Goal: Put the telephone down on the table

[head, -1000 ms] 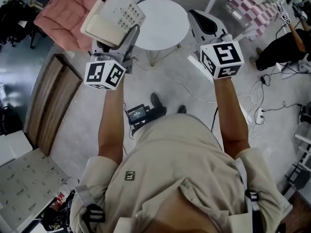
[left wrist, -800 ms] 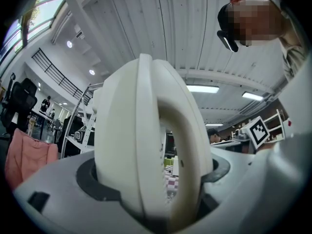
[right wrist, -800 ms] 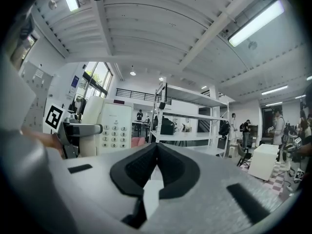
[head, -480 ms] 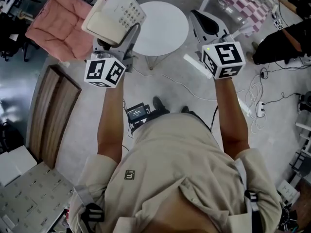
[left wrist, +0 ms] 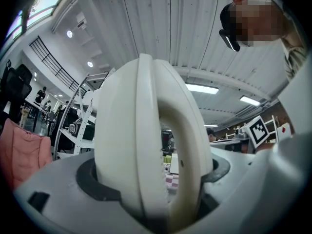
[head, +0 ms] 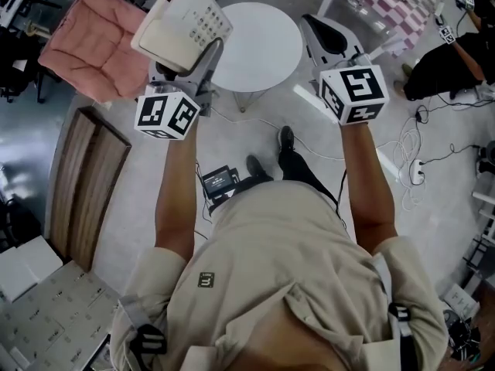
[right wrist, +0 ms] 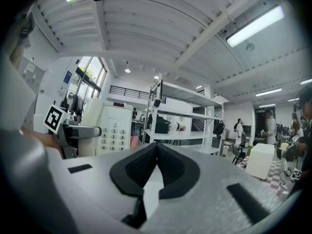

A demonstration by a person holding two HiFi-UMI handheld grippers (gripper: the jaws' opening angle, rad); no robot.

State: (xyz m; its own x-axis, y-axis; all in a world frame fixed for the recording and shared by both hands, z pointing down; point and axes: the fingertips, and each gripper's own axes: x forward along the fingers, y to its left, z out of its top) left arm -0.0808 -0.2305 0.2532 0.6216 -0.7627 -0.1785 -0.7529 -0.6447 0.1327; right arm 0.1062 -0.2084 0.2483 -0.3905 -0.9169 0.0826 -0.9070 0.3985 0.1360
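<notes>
Left gripper (head: 186, 62) pinches the cream telephone (head: 179, 23) near the round table (head: 267, 45) — right gripper (head: 331, 43) pressed together, empty.

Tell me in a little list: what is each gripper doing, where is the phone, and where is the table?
left gripper: shut on the phone
phone: cream, with buttons, held up in the air, not on the table yet
right gripper: shut, holding nothing
table: round, white, bare, in front of the person
cushion: pink, to the left of the table
</notes>
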